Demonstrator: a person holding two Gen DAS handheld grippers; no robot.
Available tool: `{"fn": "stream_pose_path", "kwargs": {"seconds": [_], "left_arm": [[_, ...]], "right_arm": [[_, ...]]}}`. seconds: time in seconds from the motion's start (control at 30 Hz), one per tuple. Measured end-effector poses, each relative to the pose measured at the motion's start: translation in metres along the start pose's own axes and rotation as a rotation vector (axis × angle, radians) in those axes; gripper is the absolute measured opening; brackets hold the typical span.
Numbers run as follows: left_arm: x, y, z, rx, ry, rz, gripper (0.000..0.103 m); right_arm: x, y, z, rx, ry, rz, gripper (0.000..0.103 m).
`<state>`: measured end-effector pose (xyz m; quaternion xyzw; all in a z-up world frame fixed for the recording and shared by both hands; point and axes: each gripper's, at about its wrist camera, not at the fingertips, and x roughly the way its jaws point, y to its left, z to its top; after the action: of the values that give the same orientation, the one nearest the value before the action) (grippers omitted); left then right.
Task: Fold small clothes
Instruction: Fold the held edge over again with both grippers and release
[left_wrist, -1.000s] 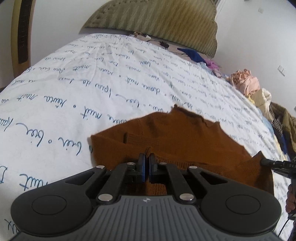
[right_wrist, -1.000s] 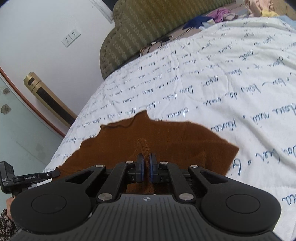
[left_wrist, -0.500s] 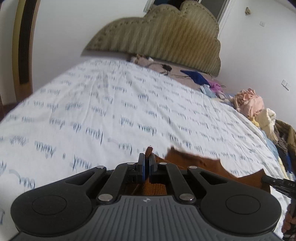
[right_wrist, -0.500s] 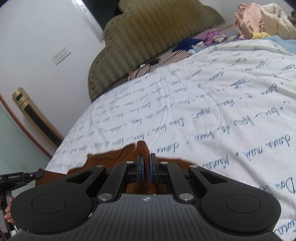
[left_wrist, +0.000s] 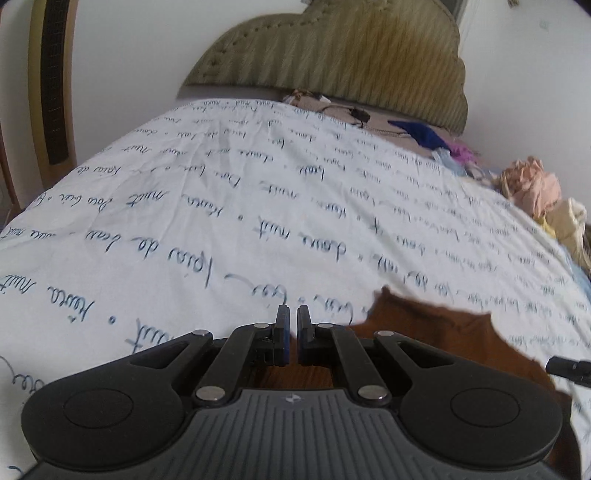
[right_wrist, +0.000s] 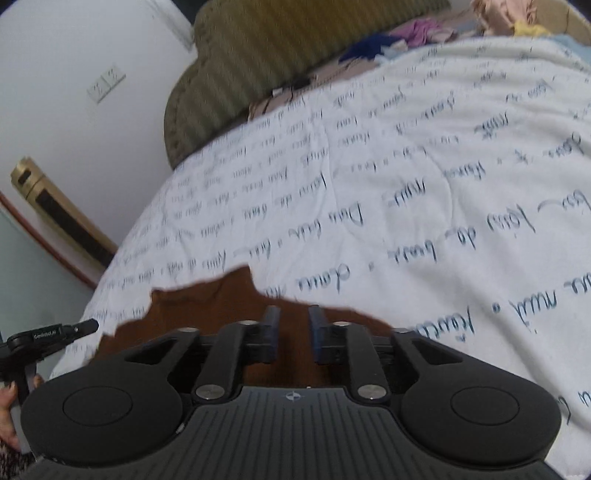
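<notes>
Left gripper (left_wrist: 293, 325): jaws clenched to a narrow slit. White bedsheet shows through the slit at the tips and brown cloth lower down; whether cloth is pinched cannot be told.

Right gripper (right_wrist: 292, 325): jaws are opening, standing clearly apart. The brown garment (right_wrist: 221, 299) lies under and between the fingers; the pads do not press on it.

The brown garment (left_wrist: 436, 332) lies on the near part of the bed, flat on the white sheet with blue script (left_wrist: 258, 206). In the left wrist view it spreads right of the gripper; in the right wrist view it spreads left, with a pointed edge toward the far side.

A hand (right_wrist: 9, 417) shows at the left edge of the right wrist view, on the other gripper's handle.

Far end: padded olive headboard (left_wrist: 332, 62). Along the right side of the bed, a pile of loose clothes (left_wrist: 535, 192), pink and cream. A gold-coloured tower unit (right_wrist: 62, 218) stands by the wall on the left.
</notes>
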<state>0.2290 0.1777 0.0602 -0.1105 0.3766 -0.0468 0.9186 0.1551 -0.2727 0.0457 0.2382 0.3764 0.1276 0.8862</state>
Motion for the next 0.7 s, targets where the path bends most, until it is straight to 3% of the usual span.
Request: {"fn": "stream_pose_path", "kwargs": {"seconds": [0.03, 0.17, 0.3, 0.4, 0.47, 0.53, 0.7], "left_arm": [[-0.002, 0.002, -0.001, 0.000, 0.003, -0.002, 0.004], [-0.008, 0.016, -0.002, -0.042, 0.048, -0.072, 0.004], [-0.013, 0.018, -0.005, 0.003, 0.071, -0.068, 0.004], [-0.011, 0.016, -0.007, 0.030, 0.084, -0.050, 0.004], [-0.005, 0.014, -0.008, 0.029, 0.109, -0.069, 0.004], [-0.001, 0.010, -0.009, 0.031, 0.121, -0.087, 0.004], [0.013, -0.003, -0.009, 0.051, 0.147, -0.096, 0.006]], "right_arm": [[0.001, -0.003, -0.001, 0.006, 0.016, 0.004, 0.037], [0.005, -0.014, -0.002, 0.035, 0.062, 0.036, 0.038], [0.017, -0.014, -0.004, 0.049, 0.122, 0.103, 0.038], [0.030, -0.005, -0.009, 0.007, 0.155, 0.097, 0.037], [0.033, 0.002, -0.010, -0.016, 0.149, 0.079, 0.032], [0.036, 0.004, -0.009, -0.031, 0.147, 0.063, 0.015], [0.029, 0.005, -0.007, -0.058, 0.101, 0.048, 0.011]]}}
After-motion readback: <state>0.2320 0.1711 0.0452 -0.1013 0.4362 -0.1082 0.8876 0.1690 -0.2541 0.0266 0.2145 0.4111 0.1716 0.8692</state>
